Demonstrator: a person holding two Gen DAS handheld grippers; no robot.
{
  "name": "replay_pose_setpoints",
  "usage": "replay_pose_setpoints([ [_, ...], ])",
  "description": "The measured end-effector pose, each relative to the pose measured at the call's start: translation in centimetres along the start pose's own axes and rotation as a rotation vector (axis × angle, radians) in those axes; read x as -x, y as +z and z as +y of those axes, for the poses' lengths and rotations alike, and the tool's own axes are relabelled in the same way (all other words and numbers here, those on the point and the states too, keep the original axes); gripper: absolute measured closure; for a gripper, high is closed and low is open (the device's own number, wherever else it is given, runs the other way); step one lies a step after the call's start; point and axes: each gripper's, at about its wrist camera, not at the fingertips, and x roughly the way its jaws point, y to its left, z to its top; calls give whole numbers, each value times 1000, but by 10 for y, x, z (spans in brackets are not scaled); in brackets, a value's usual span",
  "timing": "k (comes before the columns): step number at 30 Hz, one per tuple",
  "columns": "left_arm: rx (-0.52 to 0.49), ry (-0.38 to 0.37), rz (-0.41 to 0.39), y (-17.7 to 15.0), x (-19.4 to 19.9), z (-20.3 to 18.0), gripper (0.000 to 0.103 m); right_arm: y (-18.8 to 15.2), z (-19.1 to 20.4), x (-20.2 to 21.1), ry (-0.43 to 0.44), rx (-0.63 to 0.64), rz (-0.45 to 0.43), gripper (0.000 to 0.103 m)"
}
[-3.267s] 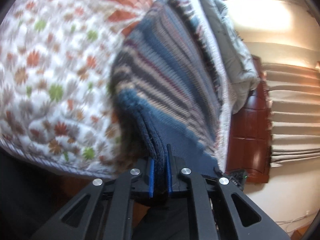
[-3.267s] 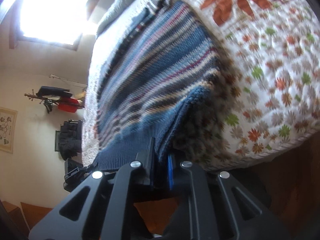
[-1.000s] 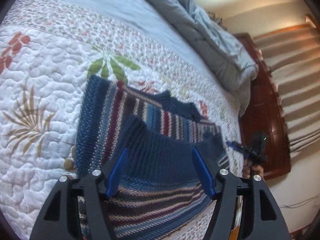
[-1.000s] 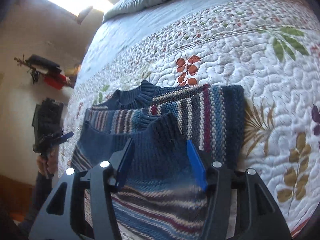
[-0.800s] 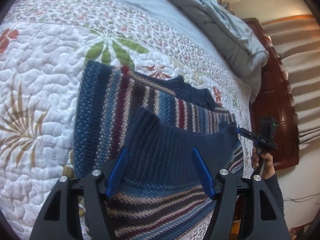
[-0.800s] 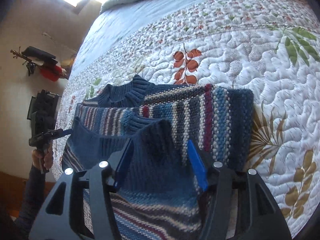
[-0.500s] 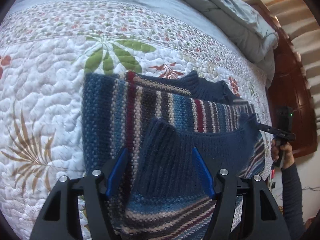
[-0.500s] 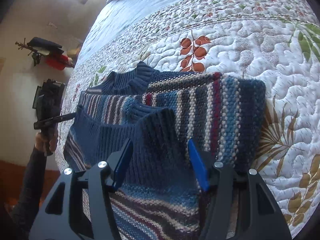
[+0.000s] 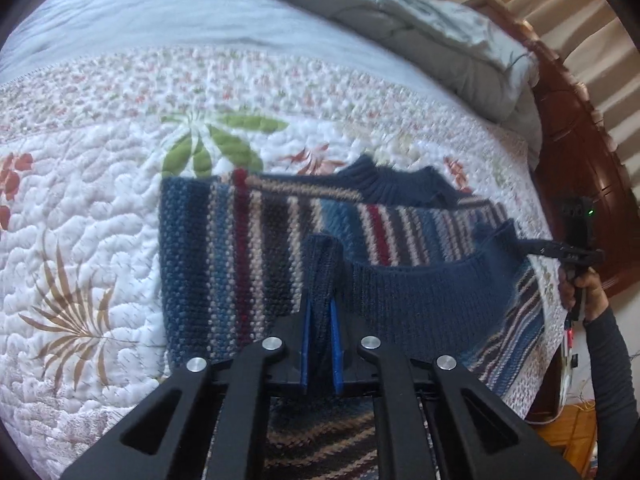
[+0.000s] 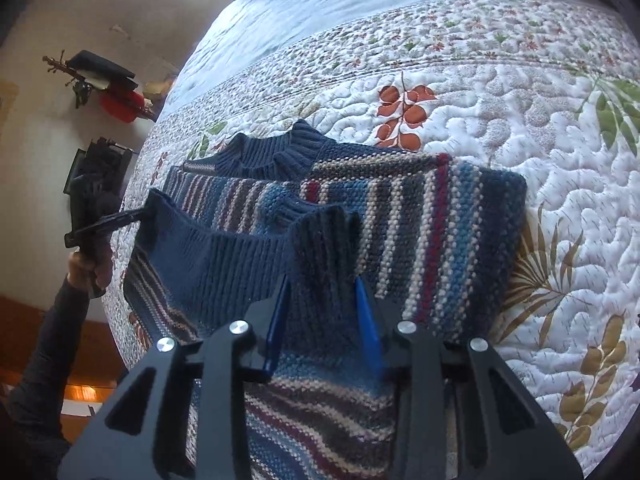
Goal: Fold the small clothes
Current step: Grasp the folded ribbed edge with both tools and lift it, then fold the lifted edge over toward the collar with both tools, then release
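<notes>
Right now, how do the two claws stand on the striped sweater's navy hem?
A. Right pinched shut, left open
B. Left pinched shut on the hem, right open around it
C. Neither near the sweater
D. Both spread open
B: the left claw pinches the striped sweater by its hem, while the right claw has its blue pads apart around it.

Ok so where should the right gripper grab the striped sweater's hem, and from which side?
Grip the dark blue ribbed hem at its raised right corner, coming in from the near bed edge. The right gripper already straddles that upstanding fold; its jaws look partly open. The left gripper pinches the other corner.
</notes>
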Motion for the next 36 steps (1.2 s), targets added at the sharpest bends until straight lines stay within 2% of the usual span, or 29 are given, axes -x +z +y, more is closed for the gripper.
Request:
replay_pose_setpoints([
  [3,-18,-67,-85,-5,18,-6,95,3,9,3,-7,35,-26,69],
  [4,-20,-68,-96,-7,21,-5,95,4,11,3,-2,36,-30,69],
  [6,-7,-57,-96,-6,17,-3,95,7,12,-4,-17,38,-8,69],
  [9,24,-15,-47,-9,2,5,95,8,14,-18,-57,48,25,69],
  [11,28,-2,-40,-11,-5,6,95,7,16,-19,-73,52,21,81],
  [12,36,-1,-51,-12,-4,7,95,7,17,-17,-76,60,9,94],
  [16,58,19,-162,-14,21,5,96,1,19,8,-81,47,-63,94],
  [22,50,-34,-276,-11,77,-8,96,-3,45,59,-78,75,-185,94],
  [27,23,-35,-335,19,110,-21,96,18,65,85,-101,75,-293,94],
  [29,28,-26,-328,36,107,-22,96,33,63,83,-113,44,-306,94],
  [32,39,22,-285,56,84,-15,96,53,47,59,-172,-8,-260,94],
  [36,118,107,-144,66,23,11,96,65,21,12,-242,-92,-173,94],
])
